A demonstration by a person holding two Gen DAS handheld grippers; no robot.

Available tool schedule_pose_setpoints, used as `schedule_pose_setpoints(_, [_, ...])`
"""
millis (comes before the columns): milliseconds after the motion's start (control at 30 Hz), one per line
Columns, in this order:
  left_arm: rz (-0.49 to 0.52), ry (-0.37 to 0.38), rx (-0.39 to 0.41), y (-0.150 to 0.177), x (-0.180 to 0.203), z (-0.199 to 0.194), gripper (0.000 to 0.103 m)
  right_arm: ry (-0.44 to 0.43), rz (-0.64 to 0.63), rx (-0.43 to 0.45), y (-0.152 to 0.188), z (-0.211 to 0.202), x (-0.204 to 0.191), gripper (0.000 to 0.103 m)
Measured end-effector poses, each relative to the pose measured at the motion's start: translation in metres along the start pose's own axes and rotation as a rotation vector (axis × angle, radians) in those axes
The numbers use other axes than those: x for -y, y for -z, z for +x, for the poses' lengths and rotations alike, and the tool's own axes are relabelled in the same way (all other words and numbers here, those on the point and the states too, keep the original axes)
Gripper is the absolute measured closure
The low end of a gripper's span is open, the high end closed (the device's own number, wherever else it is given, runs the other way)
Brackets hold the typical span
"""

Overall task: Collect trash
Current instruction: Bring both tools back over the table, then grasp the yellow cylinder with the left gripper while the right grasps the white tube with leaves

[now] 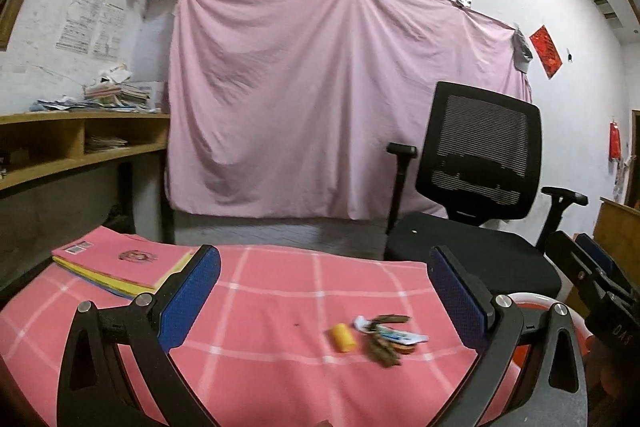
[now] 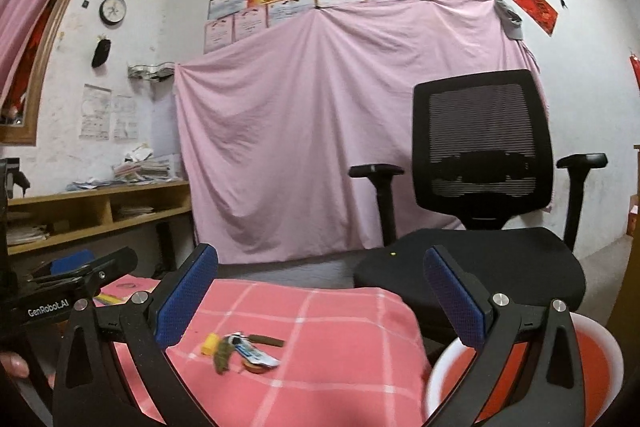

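A small pile of trash (image 1: pixel 386 339) lies on the pink checked tablecloth (image 1: pixel 260 307): a yellow cylinder (image 1: pixel 345 337), a white and blue wrapper and brown-green scraps. The pile also shows in the right wrist view (image 2: pixel 244 349). My left gripper (image 1: pixel 324 295) is open and empty, above and behind the pile. My right gripper (image 2: pixel 320 293) is open and empty, above the table's right edge, with the pile below its left finger. A red bin with a white rim (image 2: pixel 596 355) sits below the right gripper, right of the table.
A stack of pink and yellow booklets (image 1: pixel 120 263) lies at the table's far left. A black office chair (image 1: pixel 480 187) stands behind the table on the right. A pink sheet (image 1: pixel 320 99) hangs at the back. A wooden shelf desk (image 1: pixel 80 143) stands at the left.
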State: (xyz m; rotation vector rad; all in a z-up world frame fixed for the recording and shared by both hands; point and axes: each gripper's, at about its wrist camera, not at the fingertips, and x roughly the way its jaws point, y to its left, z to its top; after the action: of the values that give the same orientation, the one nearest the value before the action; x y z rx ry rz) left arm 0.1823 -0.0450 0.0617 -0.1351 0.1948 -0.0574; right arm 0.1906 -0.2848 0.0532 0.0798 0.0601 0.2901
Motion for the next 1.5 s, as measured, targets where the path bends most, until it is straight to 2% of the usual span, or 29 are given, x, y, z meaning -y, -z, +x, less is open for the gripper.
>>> schedule_pose_setpoints(200, [0.005,-0.034,0.014,0.005,-0.019,-0.004,0.002,-0.016,-0.021,-0.023,0.006,0.015,-0.017,0.000])
schedule_pose_setpoints(367, [0.017,-0.035,-0.005,0.010,-0.029,0.002,0.002,-0.022,-0.050,-0.049,0.009,0.023,-0.021,0.000])
schedule_pose_setpoints(567, [0.039,-0.029,-0.058,0.017,-0.031,0.017,0.002,-0.012,-0.030,-0.128,0.015,0.039,-0.014,0.000])
schedule_pose_setpoints(700, [0.035,-0.025,-0.100,0.020,-0.032,0.029,0.002,-0.016,-0.015,-0.211,0.021,0.053,-0.012,0.000])
schedule_pose_setpoints(767, [0.039,-0.018,-0.137,0.021,-0.031,0.036,0.002,-0.031,-0.012,-0.257,0.025,0.060,-0.012,0.005])
schedule_pose_setpoints(833, [0.047,-0.006,-0.179,0.024,-0.029,0.045,0.003,-0.049,-0.012,-0.319,0.030,0.069,-0.013,0.017])
schedule_pose_setpoints(867, [0.055,0.000,-0.203,0.025,-0.028,0.050,0.003,-0.056,-0.011,-0.344,0.033,0.072,-0.013,0.018])
schedule_pose_setpoints(967, [0.077,0.026,-0.272,0.028,-0.021,0.063,0.011,-0.071,-0.011,-0.425,0.040,0.081,-0.016,0.024])
schedule_pose_setpoints(1033, [0.095,0.058,-0.330,0.031,-0.015,0.074,0.025,-0.071,-0.008,-0.464,0.044,0.086,-0.016,0.029])
schedule_pose_setpoints(1067, [0.103,0.074,-0.362,0.033,-0.013,0.079,0.028,-0.071,-0.005,-0.477,0.045,0.088,-0.016,0.031])
schedule_pose_setpoints(1133, [0.113,0.103,-0.429,0.037,-0.007,0.090,0.044,-0.072,0.005,-0.508,0.048,0.092,-0.015,0.048])
schedule_pose_setpoints(1233, [0.111,0.137,-0.510,0.043,-0.001,0.106,0.058,-0.077,0.032,-0.545,0.052,0.097,-0.010,0.051])
schedule_pose_setpoints(1400, [0.074,0.174,-0.596,0.047,0.000,0.125,0.064,-0.103,0.068,-0.580,0.056,0.101,-0.006,0.053])
schedule_pose_setpoints(1500, [0.048,0.184,-0.642,0.049,0.000,0.135,0.072,-0.120,0.070,-0.601,0.059,0.103,-0.007,0.057])
